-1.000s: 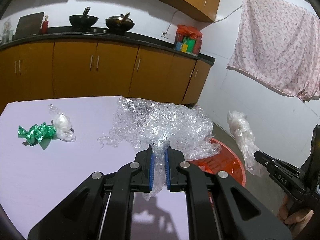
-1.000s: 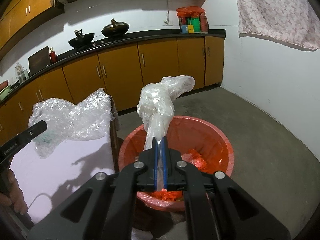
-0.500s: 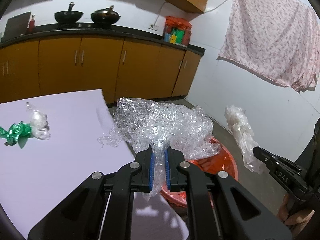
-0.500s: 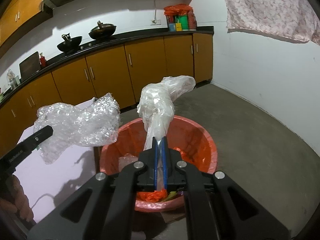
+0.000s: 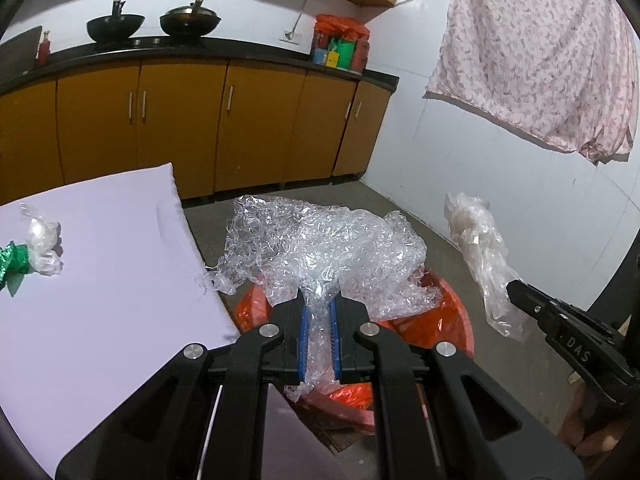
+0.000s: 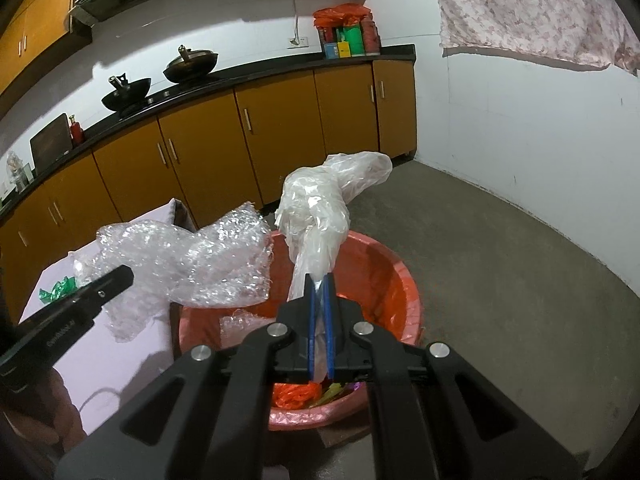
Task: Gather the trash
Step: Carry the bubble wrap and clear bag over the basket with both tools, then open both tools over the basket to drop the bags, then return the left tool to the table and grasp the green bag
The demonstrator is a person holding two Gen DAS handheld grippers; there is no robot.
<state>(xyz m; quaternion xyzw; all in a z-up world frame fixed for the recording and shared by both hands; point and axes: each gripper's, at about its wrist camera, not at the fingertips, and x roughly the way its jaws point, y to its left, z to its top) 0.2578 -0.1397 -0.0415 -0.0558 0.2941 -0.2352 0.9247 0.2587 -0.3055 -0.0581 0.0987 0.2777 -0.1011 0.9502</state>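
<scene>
A crumpled sheet of clear bubble wrap [image 5: 320, 248] was pinched between the pressed-together pads of the left gripper [image 5: 319, 322] and billowed out ahead of it, hanging over the near side of the red tub [image 6: 404, 280]. To its right, the right gripper [image 6: 319, 304] was clamped on the tail of a cloudy plastic bag [image 6: 320, 208] that stood up ahead of its fingertips, above the tub's opening. The tub sat on the floor just beyond and below both grippers, beside the edge of the lilac-covered table [image 5: 100, 300].

Judging by this, the collecting was well under way: red and coloured scraps already lay in the tub, and two pieces were poised over it, not yet let go. Left on the table, off to the left of the left gripper, were two items: a green foil wrapper [image 5: 14, 266] and a small clear wrapper [image 5: 42, 240] touching it. So: two grippers, two pieces held, two pieces waiting, one tub.
</scene>
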